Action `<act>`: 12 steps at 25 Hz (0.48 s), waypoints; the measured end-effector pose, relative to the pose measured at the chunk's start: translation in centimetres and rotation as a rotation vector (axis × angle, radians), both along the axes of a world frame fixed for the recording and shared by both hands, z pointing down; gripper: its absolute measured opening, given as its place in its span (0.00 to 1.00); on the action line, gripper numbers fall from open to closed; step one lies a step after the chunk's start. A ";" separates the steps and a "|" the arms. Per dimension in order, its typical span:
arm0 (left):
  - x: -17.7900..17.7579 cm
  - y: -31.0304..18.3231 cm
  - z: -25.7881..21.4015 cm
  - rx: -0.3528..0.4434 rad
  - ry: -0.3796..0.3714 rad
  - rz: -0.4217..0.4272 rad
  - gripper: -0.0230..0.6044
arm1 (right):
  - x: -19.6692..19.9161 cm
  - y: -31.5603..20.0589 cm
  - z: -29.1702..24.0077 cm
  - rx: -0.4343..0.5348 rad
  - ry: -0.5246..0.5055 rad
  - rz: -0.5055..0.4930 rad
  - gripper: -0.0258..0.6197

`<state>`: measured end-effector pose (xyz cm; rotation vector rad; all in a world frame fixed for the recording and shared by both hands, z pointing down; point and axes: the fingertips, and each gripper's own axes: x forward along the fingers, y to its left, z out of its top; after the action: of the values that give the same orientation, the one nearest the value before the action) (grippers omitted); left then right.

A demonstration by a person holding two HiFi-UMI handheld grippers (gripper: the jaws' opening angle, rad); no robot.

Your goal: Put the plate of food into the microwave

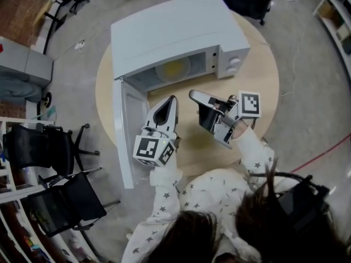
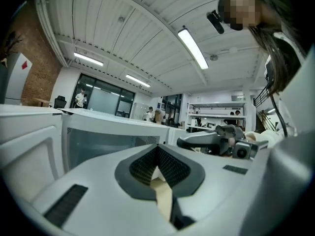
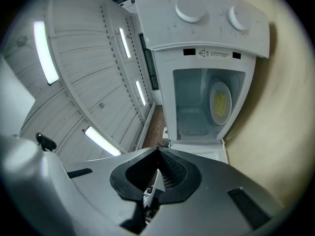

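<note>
The plate of food (image 1: 173,69) lies inside the open microwave (image 1: 164,29), which stands on the round wooden table (image 1: 260,75). Both grippers are in front of the opening, outside it and apart from the plate. The left gripper (image 1: 170,99) has its jaws together with nothing between them. The right gripper (image 1: 193,95) is closed and empty too. The microwave door (image 1: 125,136) stands swung out, to the left of the left gripper.
</note>
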<state>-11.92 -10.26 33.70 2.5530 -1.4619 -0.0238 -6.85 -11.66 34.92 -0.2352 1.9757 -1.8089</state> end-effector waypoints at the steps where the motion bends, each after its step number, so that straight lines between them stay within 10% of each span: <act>1: 0.4 0.5 -0.4 0.002 0.003 0.013 0.03 | 0.3 0.5 -0.5 0.009 -0.004 -0.007 0.05; 12: 3.4 4.9 -3.3 0.004 0.040 0.103 0.03 | 2.8 4.1 -4.2 0.040 -0.071 -0.029 0.05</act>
<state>-8.57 -5.35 30.36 2.6112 -1.3160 -0.0628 -4.02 -7.57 30.71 -0.1285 1.9742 -1.7689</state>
